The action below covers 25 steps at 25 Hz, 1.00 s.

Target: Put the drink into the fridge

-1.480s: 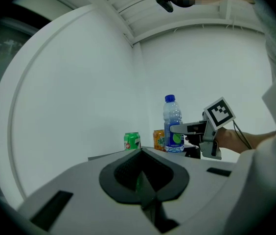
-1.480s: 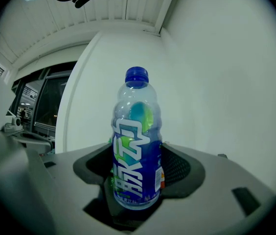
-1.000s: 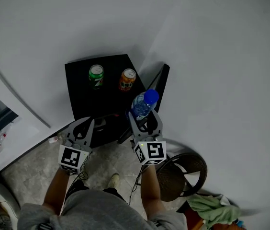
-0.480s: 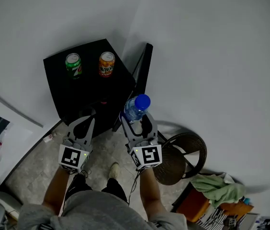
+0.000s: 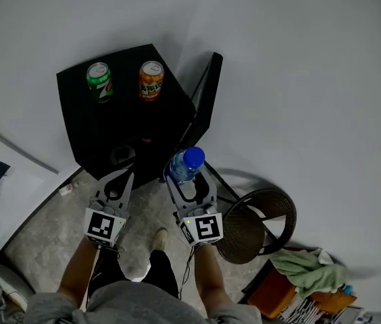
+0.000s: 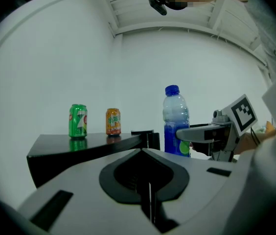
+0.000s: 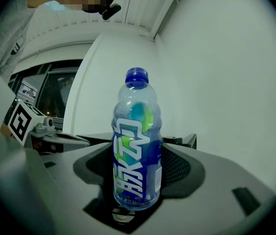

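- Cans stand on the black surface (image 5: pixel 126 130): green can (image 5: pixel 99 81), orange can (image 5: pixel 151 79).
- Left hand-held gripper (image 5: pixel 121 179) is pressed together, holding nothing.
- Right hand-held gripper (image 5: pixel 188 183) pinches the drink bottle (image 7: pixel 135 155) upright in the air.
- Carrying step, I think: no fridge shows, so next comes finding it and opening its door.

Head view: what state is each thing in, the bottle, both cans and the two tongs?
blue bottle: capped, upright, gripped by the right tongs.
green can: upright on the black table.
orange can: upright on the black table.
left tongs: shut, empty.
right tongs: shut on the blue bottle.
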Each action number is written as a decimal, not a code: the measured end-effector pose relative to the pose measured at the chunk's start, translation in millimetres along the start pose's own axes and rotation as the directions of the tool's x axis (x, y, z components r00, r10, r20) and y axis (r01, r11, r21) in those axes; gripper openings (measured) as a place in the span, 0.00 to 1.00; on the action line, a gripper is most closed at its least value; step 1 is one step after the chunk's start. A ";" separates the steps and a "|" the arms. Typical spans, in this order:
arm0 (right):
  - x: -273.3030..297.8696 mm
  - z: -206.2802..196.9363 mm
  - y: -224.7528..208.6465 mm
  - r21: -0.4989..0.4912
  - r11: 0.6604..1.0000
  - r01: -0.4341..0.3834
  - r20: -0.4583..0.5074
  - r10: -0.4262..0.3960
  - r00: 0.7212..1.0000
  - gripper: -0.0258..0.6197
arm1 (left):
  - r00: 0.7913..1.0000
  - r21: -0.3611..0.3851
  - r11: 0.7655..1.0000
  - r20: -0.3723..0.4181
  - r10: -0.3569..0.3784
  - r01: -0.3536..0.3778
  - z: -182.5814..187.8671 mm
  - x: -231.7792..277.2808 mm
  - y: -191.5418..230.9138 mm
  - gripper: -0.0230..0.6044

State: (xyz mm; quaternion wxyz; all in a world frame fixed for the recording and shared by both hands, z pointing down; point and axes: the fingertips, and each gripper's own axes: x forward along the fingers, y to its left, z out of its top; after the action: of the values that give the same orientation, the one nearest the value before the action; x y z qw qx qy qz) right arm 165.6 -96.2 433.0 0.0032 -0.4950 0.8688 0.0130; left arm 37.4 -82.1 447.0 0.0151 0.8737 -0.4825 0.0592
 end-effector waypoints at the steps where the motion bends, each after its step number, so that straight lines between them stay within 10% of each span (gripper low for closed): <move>1: 1.8 -5.5 1.5 -0.002 1.000 -0.010 -0.003 0.010 1.000 0.52 | 1.000 -0.004 1.000 -0.006 0.003 -0.003 -8.9 0.3 -0.5 0.04; 25: 84.3 -178.5 38.5 -0.019 0.978 -0.209 0.022 0.210 0.978 0.52 | 0.984 -0.008 0.985 -0.041 0.175 -0.175 -168.4 28.0 42.0 0.04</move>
State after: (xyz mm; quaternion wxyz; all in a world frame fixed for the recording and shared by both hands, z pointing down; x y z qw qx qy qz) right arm 90.8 -153.6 610.7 0.0078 -0.4006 0.9158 0.0264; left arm 1.7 -114.0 616.1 0.0243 0.8266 -0.5573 0.0751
